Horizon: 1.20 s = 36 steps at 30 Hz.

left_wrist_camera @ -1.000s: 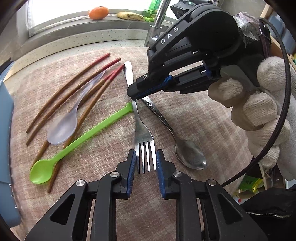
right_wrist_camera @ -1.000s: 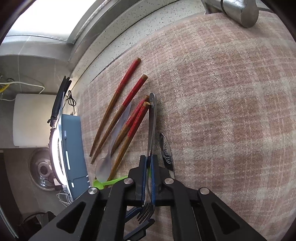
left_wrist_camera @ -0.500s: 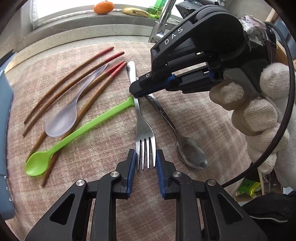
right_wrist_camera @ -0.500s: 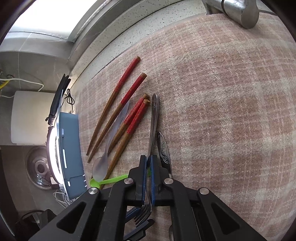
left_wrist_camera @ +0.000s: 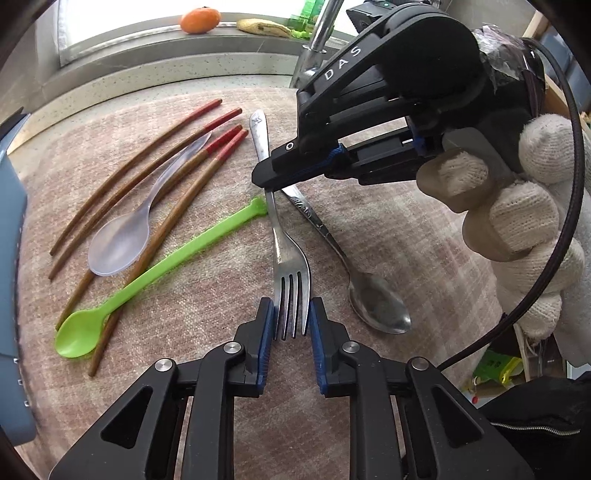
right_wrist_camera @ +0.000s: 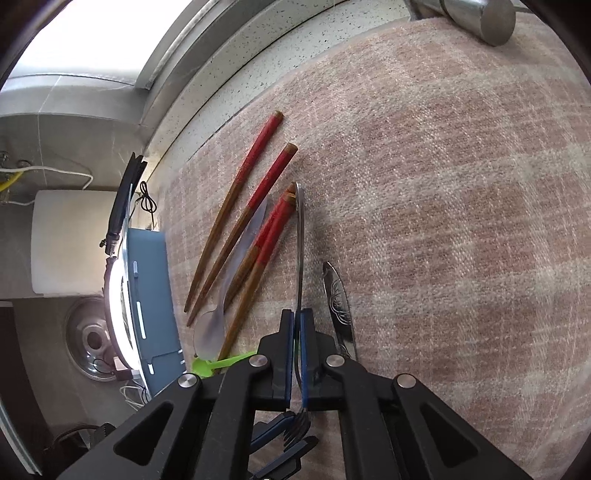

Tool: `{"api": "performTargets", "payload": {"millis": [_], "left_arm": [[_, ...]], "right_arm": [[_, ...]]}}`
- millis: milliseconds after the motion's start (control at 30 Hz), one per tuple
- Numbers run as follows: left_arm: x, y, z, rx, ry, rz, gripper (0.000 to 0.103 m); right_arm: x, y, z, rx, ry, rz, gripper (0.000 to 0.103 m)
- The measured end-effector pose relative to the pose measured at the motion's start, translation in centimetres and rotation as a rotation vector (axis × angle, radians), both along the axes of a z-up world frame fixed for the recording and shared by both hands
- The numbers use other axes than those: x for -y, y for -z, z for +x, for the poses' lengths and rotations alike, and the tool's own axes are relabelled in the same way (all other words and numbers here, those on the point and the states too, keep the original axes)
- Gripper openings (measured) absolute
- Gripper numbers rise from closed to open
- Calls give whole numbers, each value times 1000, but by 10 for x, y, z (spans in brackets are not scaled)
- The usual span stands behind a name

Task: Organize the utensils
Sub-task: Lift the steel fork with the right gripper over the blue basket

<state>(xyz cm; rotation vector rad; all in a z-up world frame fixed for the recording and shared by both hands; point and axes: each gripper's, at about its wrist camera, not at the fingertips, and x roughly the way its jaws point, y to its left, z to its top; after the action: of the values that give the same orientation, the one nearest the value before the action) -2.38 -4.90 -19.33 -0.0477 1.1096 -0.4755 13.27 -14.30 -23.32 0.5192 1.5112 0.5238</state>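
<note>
A metal fork point(left_wrist_camera: 284, 240) lies along the plaid cloth. My left gripper point(left_wrist_camera: 291, 321) stands around its tines, jaws a fork-width apart and touching them. My right gripper point(left_wrist_camera: 267, 181) comes in from the right and is shut on the fork's handle point(right_wrist_camera: 300, 258); in its own view the jaws point(right_wrist_camera: 297, 325) pinch the thin handle. A metal spoon point(left_wrist_camera: 354, 269) lies just right of the fork. A green plastic spoon point(left_wrist_camera: 155, 273), a clear plastic spoon point(left_wrist_camera: 133, 229) and several red-tipped wooden chopsticks point(left_wrist_camera: 155, 173) lie to the left.
The plaid cloth point(left_wrist_camera: 406, 221) covers the counter. A blue-grey appliance point(left_wrist_camera: 11, 258) stands at the left edge. A tap point(left_wrist_camera: 317, 40) rises at the back, with an orange point(left_wrist_camera: 199, 20) on the sill behind.
The fork has shifted slightly, its handle end raised off the cloth by the right gripper. Both grippers keep their hold; the view has drifted a little.
</note>
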Motion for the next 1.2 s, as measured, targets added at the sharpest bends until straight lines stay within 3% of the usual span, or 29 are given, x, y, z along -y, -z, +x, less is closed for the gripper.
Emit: {"api": "performTargets", "payload": {"millis": [333, 500, 867, 1200], "left_arm": [[-9, -28, -6, 52, -7, -16, 18], [-29, -45, -11, 92, -41, -6, 18], [-95, -76, -20, 166, -155, 22, 18], [-167, -89, -33, 192, -281, 39, 18]], "right_arm": [[4, -28, 1, 31, 4, 36, 2], [-15, -46, 2, 60, -28, 67, 2], [-95, -86, 2, 118, -143, 134, 2], [-182, -102, -9, 130, -260, 177, 3]]}}
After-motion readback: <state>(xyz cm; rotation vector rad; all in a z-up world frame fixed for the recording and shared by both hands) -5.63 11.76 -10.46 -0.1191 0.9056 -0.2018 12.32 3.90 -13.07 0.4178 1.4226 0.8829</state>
